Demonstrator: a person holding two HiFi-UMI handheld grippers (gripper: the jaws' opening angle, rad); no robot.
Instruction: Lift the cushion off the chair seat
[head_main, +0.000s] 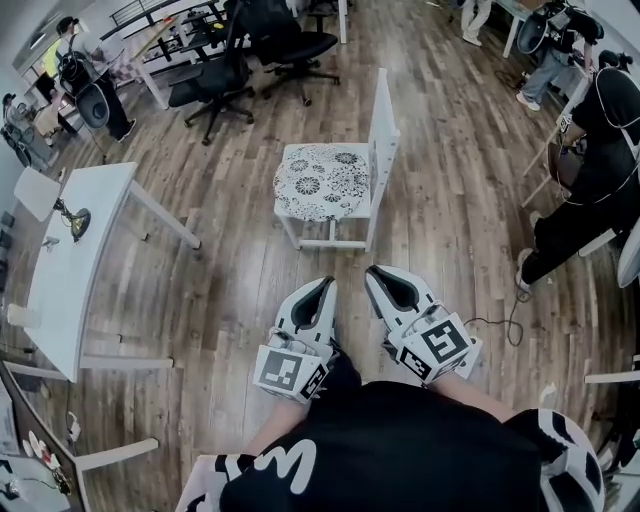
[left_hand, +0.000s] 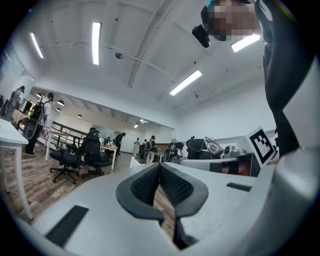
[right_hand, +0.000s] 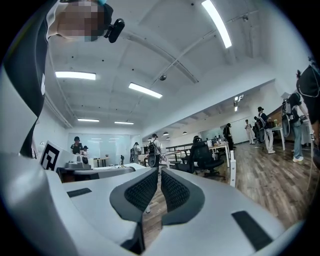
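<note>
White table (head_main: 85, 250): standing at the left, well apart from the chair.
Left gripper (head_main: 327, 283): hovering near the person, its jaws pressing together on nothing.
Cushion (head_main: 322, 180): lying flat on the seat of the white chair (head_main: 381, 125), untouched.
Right gripper (head_main: 373, 271): hovering just beside the left one, its jaws likewise pressing together, empty.
Chair back: standing along the cushion's right edge, leaving the near and left edges open.
Key relation: the cushion is lying straight ahead of both grippers, on their far side and well apart. It is looking roughly square, with no clear long axis. The left gripper is lining up with it more directly, though neither is clearly nearer.
Count: one cushion, one white chair, two grippers.
</note>
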